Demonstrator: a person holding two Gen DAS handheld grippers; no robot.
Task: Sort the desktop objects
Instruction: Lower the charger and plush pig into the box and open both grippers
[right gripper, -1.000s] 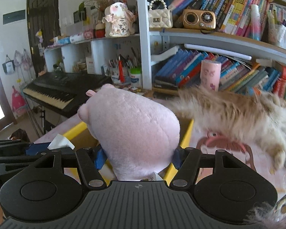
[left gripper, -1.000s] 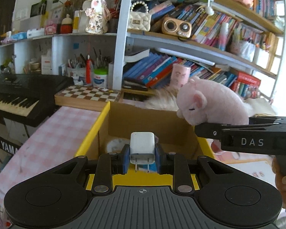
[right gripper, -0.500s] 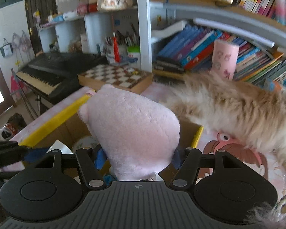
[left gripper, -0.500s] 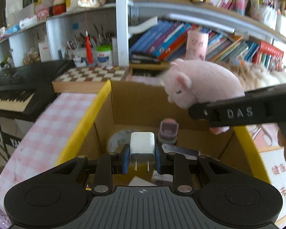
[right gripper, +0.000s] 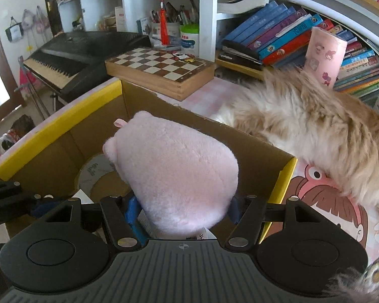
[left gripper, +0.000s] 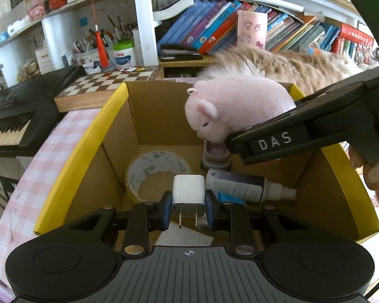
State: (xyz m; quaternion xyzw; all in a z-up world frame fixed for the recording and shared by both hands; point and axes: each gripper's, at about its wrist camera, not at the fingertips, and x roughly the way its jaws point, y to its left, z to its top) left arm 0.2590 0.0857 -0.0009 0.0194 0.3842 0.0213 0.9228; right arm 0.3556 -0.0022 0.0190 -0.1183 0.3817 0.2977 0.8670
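Observation:
My left gripper (left gripper: pixel 188 208) is shut on a white plug charger (left gripper: pixel 188 194), prongs toward the camera, held over the open cardboard box with yellow flaps (left gripper: pixel 78 151). My right gripper (right gripper: pixel 183 210) is shut on a pink plush pig (right gripper: pixel 174 174), held over the same box (right gripper: pixel 288 166); the pig also shows in the left wrist view (left gripper: pixel 237 106), above the box's far right side. Inside the box lie a tape roll (left gripper: pixel 156 171), a spray bottle (left gripper: pixel 247 184) and a small pink item (left gripper: pixel 216 154).
A fluffy tan cat (right gripper: pixel 315 128) lies right behind the box. A wooden chessboard box (right gripper: pixel 161 70) and a black keyboard (right gripper: pixel 83 53) stand at the back left. Bookshelves (left gripper: pixel 214 30) fill the back. The table has a pink checked cloth (left gripper: pixel 38 171).
Both grippers have moved forward and tilted down over the box, so its inside now shows. The charger and the pig stay gripped.

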